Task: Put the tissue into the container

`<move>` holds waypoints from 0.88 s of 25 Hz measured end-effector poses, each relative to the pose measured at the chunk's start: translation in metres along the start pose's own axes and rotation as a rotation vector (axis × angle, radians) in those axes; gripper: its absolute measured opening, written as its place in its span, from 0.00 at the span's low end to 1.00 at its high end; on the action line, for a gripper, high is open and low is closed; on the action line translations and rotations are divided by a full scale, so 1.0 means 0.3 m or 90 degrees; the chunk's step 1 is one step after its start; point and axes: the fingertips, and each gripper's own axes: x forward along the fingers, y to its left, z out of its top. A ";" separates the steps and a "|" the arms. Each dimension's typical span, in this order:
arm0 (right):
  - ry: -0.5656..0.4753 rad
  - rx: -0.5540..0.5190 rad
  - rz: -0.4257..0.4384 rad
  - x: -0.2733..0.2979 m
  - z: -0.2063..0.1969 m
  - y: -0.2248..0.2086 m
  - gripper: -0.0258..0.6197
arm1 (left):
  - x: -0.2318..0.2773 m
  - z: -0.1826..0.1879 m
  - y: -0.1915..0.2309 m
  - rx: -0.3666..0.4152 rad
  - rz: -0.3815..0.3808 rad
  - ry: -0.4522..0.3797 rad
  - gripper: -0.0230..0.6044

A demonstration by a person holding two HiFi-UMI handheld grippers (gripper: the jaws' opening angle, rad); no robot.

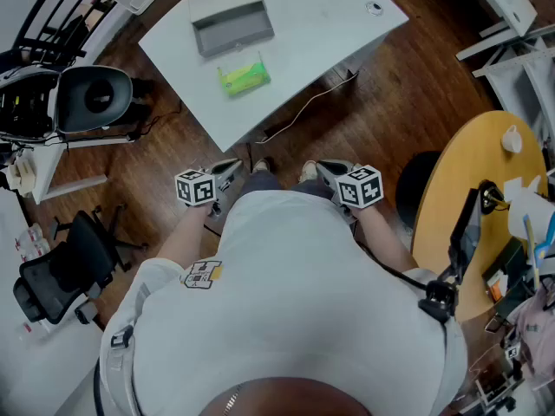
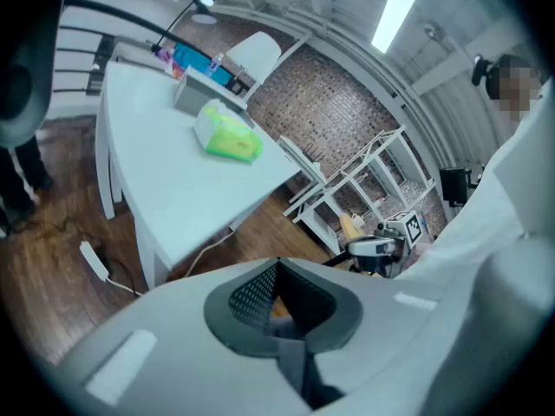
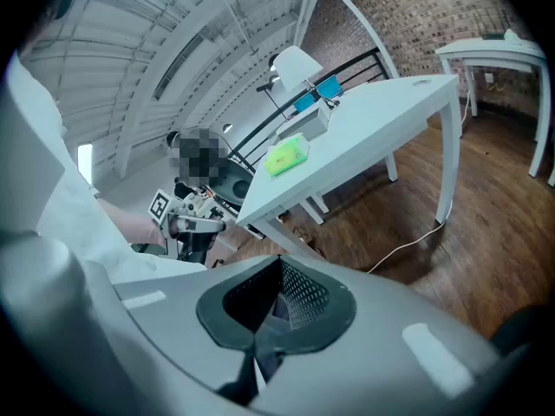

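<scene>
Head view: I stand on a wooden floor [image 1: 408, 85], well back from a white table [image 1: 329, 24] that fills the upper middle of the frame. A grey office chair [image 1: 95, 98] sits at the left edge and a round wooden table [image 1: 464, 189] at the right. My left gripper [image 1: 227, 168] and right gripper [image 1: 328, 170] hang at centre frame, close to my body, over the floor, touching nothing. The green tissue pack [image 1: 244, 76] lies flat on the white table, near its front corner. The grey open-topped container [image 1: 232, 26] sits just above it in the frame, a gap between them.

Left gripper view: my left gripper's jaws are pressed together at lower centre with nothing between them. The table runs across the upper left. The tissue pack [image 2: 230, 137], bright green with a pale wrapper end, lies just in front of the container [image 2: 201, 94]. A brick wall [image 2: 329, 94] stands behind.

Right gripper view: my right gripper's jaws are likewise pressed together and empty at lower centre. The tissue pack [image 3: 286, 156] shows at centre frame, on the table near its edge.
</scene>
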 end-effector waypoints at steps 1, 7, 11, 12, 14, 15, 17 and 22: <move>0.001 -0.006 0.002 0.013 0.027 -0.010 0.04 | 0.008 0.064 0.009 0.024 0.013 -0.012 0.04; 0.003 -0.044 0.001 0.127 0.213 -0.050 0.04 | 0.041 0.378 0.081 0.140 0.052 -0.055 0.04; 0.005 -0.075 -0.010 0.208 0.363 -0.054 0.04 | 0.065 0.486 0.151 0.181 0.055 -0.053 0.04; 0.007 -0.091 -0.015 0.222 0.404 -0.060 0.04 | 0.076 0.509 0.163 0.186 0.054 -0.057 0.04; 0.011 -0.130 -0.031 0.246 0.487 -0.075 0.04 | 0.094 0.546 0.183 0.192 0.054 -0.065 0.04; 0.011 -0.147 -0.039 0.257 0.528 -0.078 0.04 | 0.099 0.557 0.194 0.195 0.056 -0.067 0.04; 0.011 -0.179 -0.051 0.281 0.602 -0.077 0.04 | 0.106 0.564 0.215 0.192 0.063 -0.066 0.04; 0.042 -0.292 -0.043 0.329 0.736 -0.065 0.04 | 0.127 0.531 0.204 0.144 0.081 -0.070 0.04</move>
